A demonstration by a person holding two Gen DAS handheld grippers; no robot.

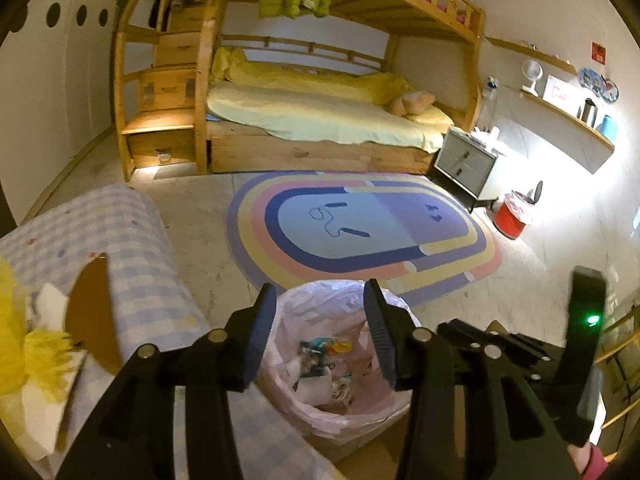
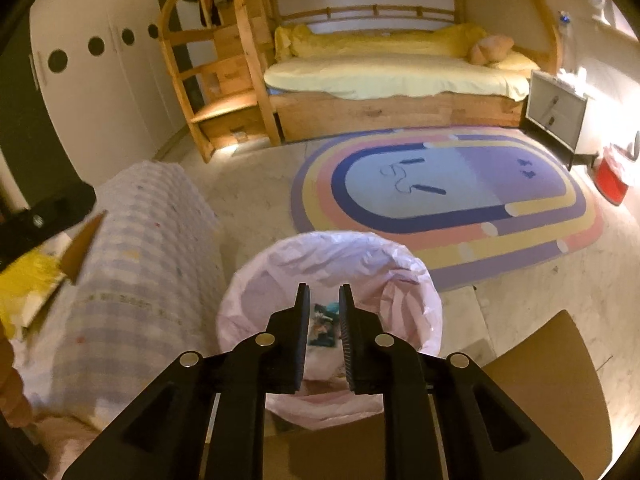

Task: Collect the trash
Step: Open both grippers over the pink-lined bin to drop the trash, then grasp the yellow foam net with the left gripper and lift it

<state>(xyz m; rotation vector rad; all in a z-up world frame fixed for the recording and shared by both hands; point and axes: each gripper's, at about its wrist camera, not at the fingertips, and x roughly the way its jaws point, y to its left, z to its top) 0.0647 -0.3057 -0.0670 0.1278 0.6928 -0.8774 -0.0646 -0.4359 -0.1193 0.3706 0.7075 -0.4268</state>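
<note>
A bin lined with a pink plastic bag [image 1: 340, 412] stands on the floor beside a checked-cloth table [image 1: 136, 248]. Wrappers and white paper [image 1: 324, 368] lie inside it. My left gripper [image 1: 320, 300] hangs open and empty above the bin's mouth. In the right wrist view the same bin [image 2: 404, 280] sits just below my right gripper [image 2: 324, 292], whose jaws stand a narrow gap apart with nothing between them. On the table lie a brown cardboard piece [image 1: 92, 312], yellow fluffy material [image 1: 24, 344] and white paper [image 1: 48, 300].
A rainbow oval rug [image 1: 360, 232] covers the floor ahead. A wooden bunk bed [image 1: 320, 120] stands behind it, with a grey nightstand [image 1: 464, 160] and a red bin [image 1: 512, 216] at the right. A brown cardboard box [image 2: 548, 384] lies by the lined bin.
</note>
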